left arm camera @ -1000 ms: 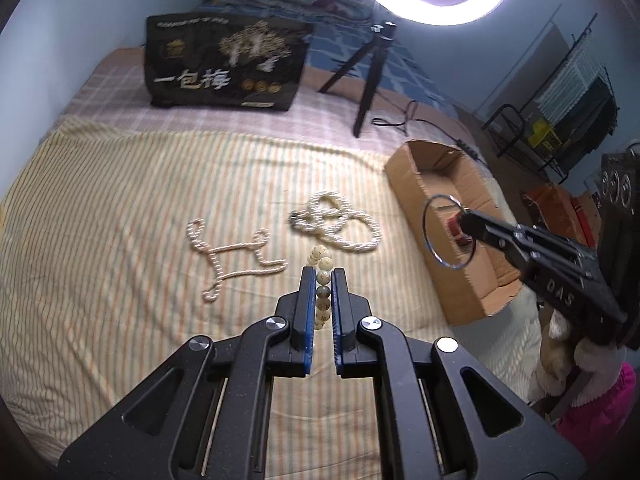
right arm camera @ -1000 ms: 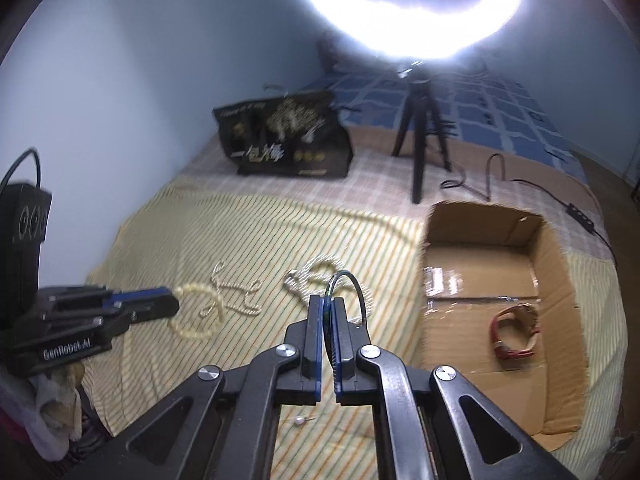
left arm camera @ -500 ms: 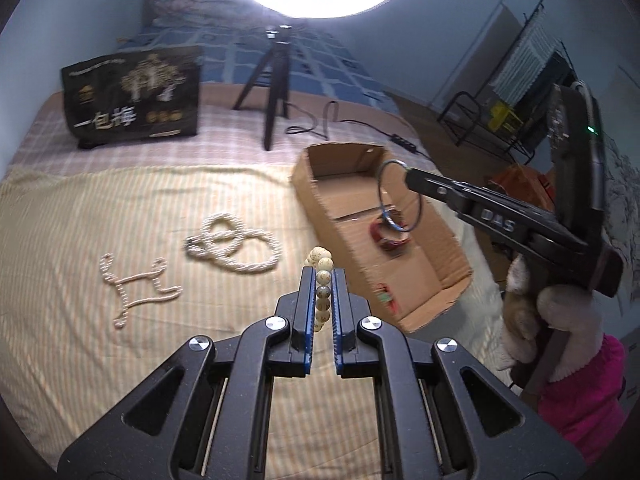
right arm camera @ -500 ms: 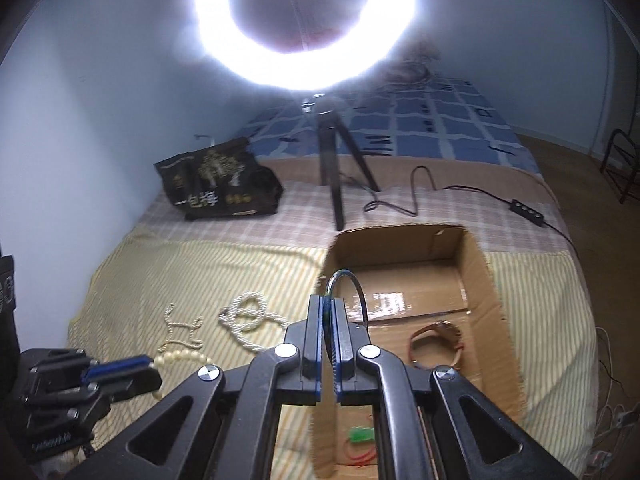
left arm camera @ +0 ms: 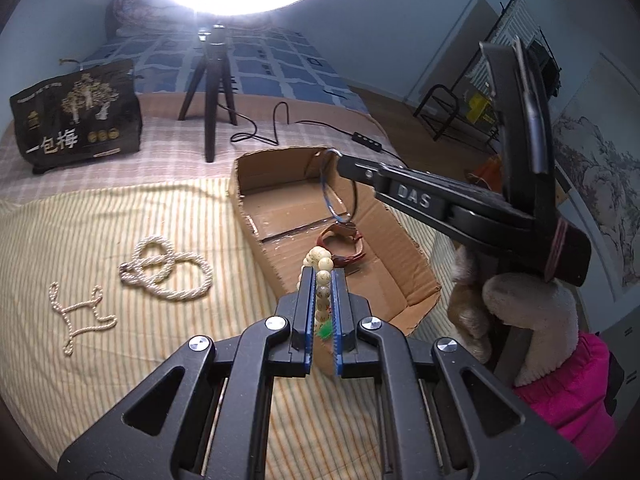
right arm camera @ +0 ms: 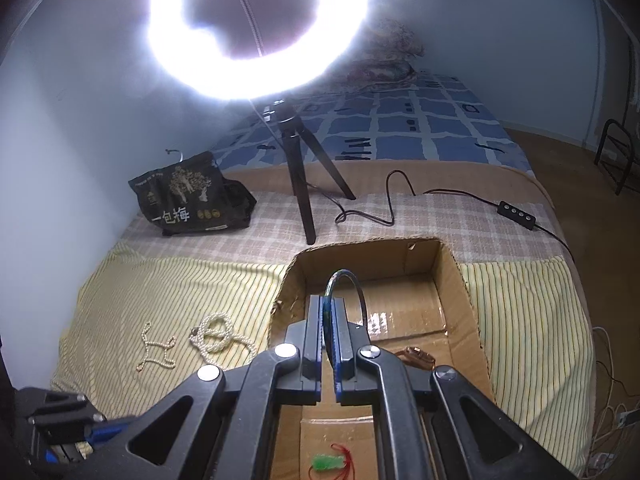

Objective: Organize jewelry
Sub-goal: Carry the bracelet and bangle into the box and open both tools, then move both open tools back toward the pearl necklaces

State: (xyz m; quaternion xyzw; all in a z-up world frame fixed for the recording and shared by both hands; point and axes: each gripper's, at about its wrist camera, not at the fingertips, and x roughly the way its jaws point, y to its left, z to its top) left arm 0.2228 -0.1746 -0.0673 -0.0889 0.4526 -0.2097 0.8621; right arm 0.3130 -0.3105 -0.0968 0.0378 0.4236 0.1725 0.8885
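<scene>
Right now the bead bracelet (left arm camera: 322, 280) is pinched betw. the left gripper (left arm camera: 321, 276) fingers, held above the near edge of the cardboard box (left arm camera: 416, 280). Thin bangle (right arm camera: 345, 294) is clamped in the right gripper (right arm camera: 329, 312), over the box interior. Rope necklace (left arm camera: 168, 270) & pearl strand (left arm camera: 80, 316) lie on the striped cloth (left arm camera: 120, 220), left of the box.

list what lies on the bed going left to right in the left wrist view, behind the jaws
thin bead chain → thick pearl rope → cardboard box → metal bangle held over the box by the right gripper
</scene>
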